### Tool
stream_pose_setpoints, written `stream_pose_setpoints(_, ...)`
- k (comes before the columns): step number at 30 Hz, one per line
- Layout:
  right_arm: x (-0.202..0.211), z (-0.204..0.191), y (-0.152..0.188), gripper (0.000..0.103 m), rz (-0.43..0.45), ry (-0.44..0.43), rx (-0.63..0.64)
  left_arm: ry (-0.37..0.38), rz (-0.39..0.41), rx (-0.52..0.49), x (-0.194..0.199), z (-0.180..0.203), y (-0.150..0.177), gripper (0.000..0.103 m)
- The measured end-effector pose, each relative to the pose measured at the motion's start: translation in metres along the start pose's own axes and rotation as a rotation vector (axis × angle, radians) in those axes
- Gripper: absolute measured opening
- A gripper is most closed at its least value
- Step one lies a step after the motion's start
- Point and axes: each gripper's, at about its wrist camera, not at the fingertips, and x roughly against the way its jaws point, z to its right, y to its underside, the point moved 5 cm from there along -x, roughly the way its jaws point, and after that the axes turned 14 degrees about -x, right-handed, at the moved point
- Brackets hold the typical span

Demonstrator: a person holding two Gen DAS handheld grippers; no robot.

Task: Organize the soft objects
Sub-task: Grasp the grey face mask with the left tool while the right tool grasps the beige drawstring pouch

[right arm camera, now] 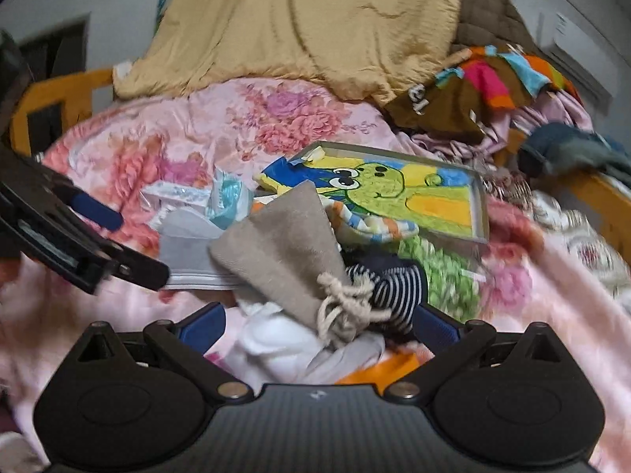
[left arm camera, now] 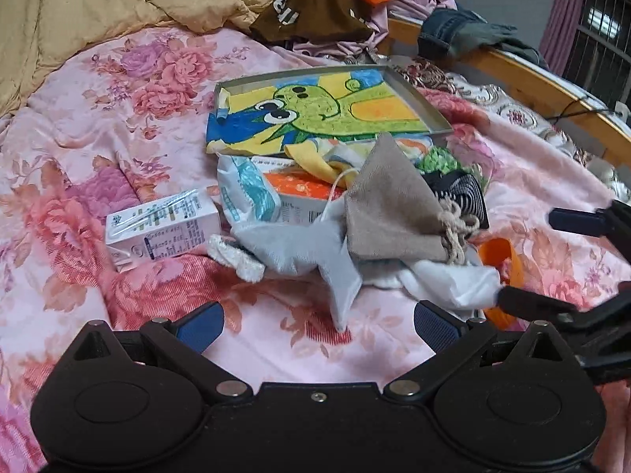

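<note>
L claw (left arm camera: 318,321): jaws spread wide, nothing between the blue pads, hanging just above the pink flowered bedspread (left arm camera: 118,79) at the near edge of the pile. Right ahead of it, a pale grey cloth (left arm camera: 299,246) droops toward the gap between the jaws; can't tell if it touches either pad.

R claw (right arm camera: 318,325): also spread wide, gripping nothing, pushed in low over the pile. Between its pads lie a white cloth (right arm camera: 276,345), the rope tie of a beige drawstring pouch (right arm camera: 282,236) and a dark striped sock (right arm camera: 394,287). Pads sit close to the white cloth and sock, but contact unclear. Something orange (right arm camera: 378,370) pokes out under the white cloth. In the L view the R claw comes in from the right edge, lower finger (left arm camera: 532,301) just beside the white cloth's corner and the orange item.

Pile, going outward: pouch on top, centre; a fuzzy green item (right arm camera: 445,272) to the R of the sock; a striped yellow/orange/blue cloth (right arm camera: 374,224) behind the pouch; crinkled blue-white plastic packet (left arm camera: 244,193) and an orange-topped carton (left arm camera: 299,197) toward the L. A small drink carton (left arm camera: 161,228) lies apart, further L on the bedspread.

Behind the pile: a shallow grey tray (left arm camera: 418,98) lined w/ a green cartoon-creature towel (left arm camera: 315,114), tilted on the bedding. Further back, a tan quilt (left arm camera: 98,4) and heaped clothes (left arm camera: 327,4) by the wooden bed rail (left arm camera: 532,79).
</note>
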Motion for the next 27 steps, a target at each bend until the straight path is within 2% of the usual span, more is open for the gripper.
stream_pose_setpoints(7, -0.033, -0.019, -0.008, 0.103, 0.082, -0.026, 0.185, -0.011, 0.024, 0.026, -0.006, -0.006, -0.003, 0.102)
stream_pose_setpoints(13, -0.051, -0.021, -0.002, 0.102, 0.080, -0.019, 0.194, -0.028, 0.042, 0.083, -0.010, -0.013, 0.000, 0.102)
stream_pose_setpoints(15, -0.056, -0.020, -0.001, 0.099, 0.064, -0.031, 0.176, -0.048, 0.050, 0.041, -0.010, -0.009, -0.001, 0.102)
stream_pose_setpoints(20, -0.063, -0.021, 0.001, 0.092, 0.063, -0.045, 0.208, -0.107, 0.077, -0.139, -0.010, 0.007, -0.004, 0.102)
stream_pose_setpoints(24, -0.067, -0.024, 0.000, 0.090, 0.071, -0.057, 0.249, -0.083, 0.075, -0.163, -0.012, 0.009, -0.001, 0.099)
stream_pose_setpoints(27, -0.069, -0.024, -0.002, 0.089, 0.062, -0.082, 0.260, -0.103, 0.091, -0.182, -0.011, 0.008, -0.003, 0.098)
